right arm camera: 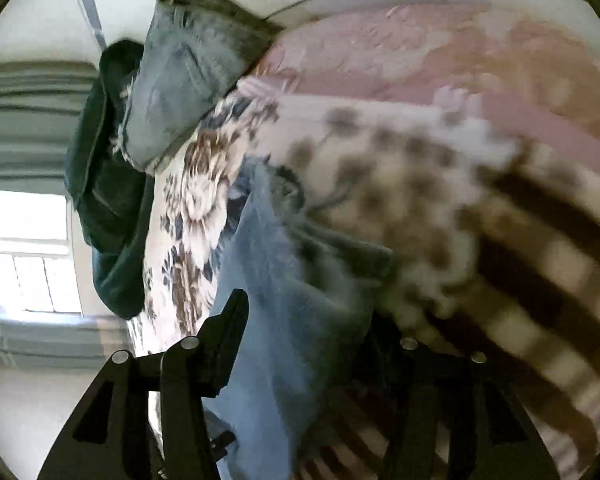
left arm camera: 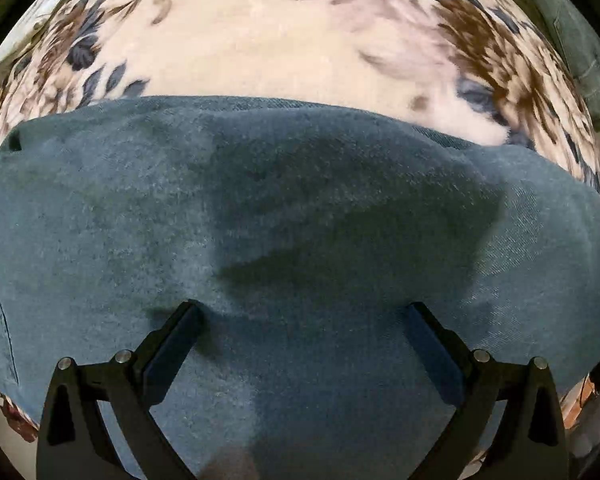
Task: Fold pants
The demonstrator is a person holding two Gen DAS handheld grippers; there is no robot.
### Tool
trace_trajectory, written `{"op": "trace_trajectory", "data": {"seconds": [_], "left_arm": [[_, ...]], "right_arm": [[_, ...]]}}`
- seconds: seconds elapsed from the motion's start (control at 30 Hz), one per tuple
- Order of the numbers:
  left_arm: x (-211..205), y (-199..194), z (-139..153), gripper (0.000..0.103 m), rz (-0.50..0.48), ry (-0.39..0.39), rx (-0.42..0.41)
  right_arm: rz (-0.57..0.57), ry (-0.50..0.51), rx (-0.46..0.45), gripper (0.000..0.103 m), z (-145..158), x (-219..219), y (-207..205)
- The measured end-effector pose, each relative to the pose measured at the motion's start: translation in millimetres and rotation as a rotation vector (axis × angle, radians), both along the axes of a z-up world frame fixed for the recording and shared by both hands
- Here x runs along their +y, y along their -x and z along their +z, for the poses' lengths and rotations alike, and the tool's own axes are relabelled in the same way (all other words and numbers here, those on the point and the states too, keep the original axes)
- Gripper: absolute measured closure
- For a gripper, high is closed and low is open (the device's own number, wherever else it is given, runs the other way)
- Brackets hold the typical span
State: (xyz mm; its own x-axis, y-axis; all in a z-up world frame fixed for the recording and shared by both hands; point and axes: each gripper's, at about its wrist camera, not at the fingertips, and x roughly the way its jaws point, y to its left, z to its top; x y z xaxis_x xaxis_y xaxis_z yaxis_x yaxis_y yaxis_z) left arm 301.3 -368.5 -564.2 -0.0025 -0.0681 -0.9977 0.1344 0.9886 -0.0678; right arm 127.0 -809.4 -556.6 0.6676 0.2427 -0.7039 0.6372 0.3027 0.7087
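Blue denim pants [left arm camera: 300, 208] lie spread across a floral blanket [left arm camera: 260, 32] and fill the lower half of the left wrist view. My left gripper [left arm camera: 304, 312] is open, its two fingers resting on the denim with nothing between them. In the right wrist view the same pants [right arm camera: 276, 320] hang as a blurred blue fold between the fingers of my right gripper [right arm camera: 304, 312]. Only its left finger [right arm camera: 228, 320] shows clearly; the right one is hidden behind cloth. The view is tilted and blurred.
Other folded jeans [right arm camera: 172, 88] and a dark green garment [right arm camera: 108, 184] lie at the far edge of the bed. More grey-green denim [left arm camera: 584, 60] shows at the upper right in the left view. A window [right arm camera: 24, 248] and a pink cover [right arm camera: 420, 52] lie beyond.
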Motion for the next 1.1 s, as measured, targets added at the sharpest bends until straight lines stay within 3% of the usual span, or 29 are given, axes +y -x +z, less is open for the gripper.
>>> {"op": "trace_trajectory", "data": {"seconds": [0.07, 0.1, 0.13, 0.33, 0.43, 0.63, 0.83, 1.1], "left_arm": [[-2.0, -2.0, -2.0, 0.0, 0.008, 0.003, -0.003], [-2.0, -4.6, -1.4, 0.0, 0.007, 0.0, -0.002], [-3.3, -4.8, 0.0, 0.0, 0.004, -0.002, 0.001], [31.7, -7.1, 34.0, 0.0, 0.075, 0.01, -0.078], [61.4, -7.1, 58.7, 0.0, 0.142, 0.038, -0.108], [149.8, 1.1, 92.9, 0.0, 0.27, 0.075, -0.164], [261.9, 19.4, 113.0, 0.0, 0.394, 0.055, -0.163], [361.5, 29.8, 96.2, 0.0, 0.481, 0.005, -0.158]], "right_arm": [[0.025, 0.026, 0.039, 0.049, -5.6, 7.2, -13.9], [0.023, 0.053, 0.049, 0.078, -1.1, 10.2, -16.0], [0.021, 0.084, 0.065, 0.091, 5.9, 13.2, -18.6], [0.077, 0.244, 0.01, 0.091, 91.7, 61.0, -38.4], [0.138, 0.27, -0.041, 0.091, 131.5, 98.5, -53.5], [0.282, 0.285, -0.103, 0.091, 169.7, 205.5, -91.7], [0.442, 0.261, -0.081, 0.091, 140.7, 342.7, -125.6], [0.693, 0.314, 0.02, 0.091, 64.8, 500.4, -136.2]]}}
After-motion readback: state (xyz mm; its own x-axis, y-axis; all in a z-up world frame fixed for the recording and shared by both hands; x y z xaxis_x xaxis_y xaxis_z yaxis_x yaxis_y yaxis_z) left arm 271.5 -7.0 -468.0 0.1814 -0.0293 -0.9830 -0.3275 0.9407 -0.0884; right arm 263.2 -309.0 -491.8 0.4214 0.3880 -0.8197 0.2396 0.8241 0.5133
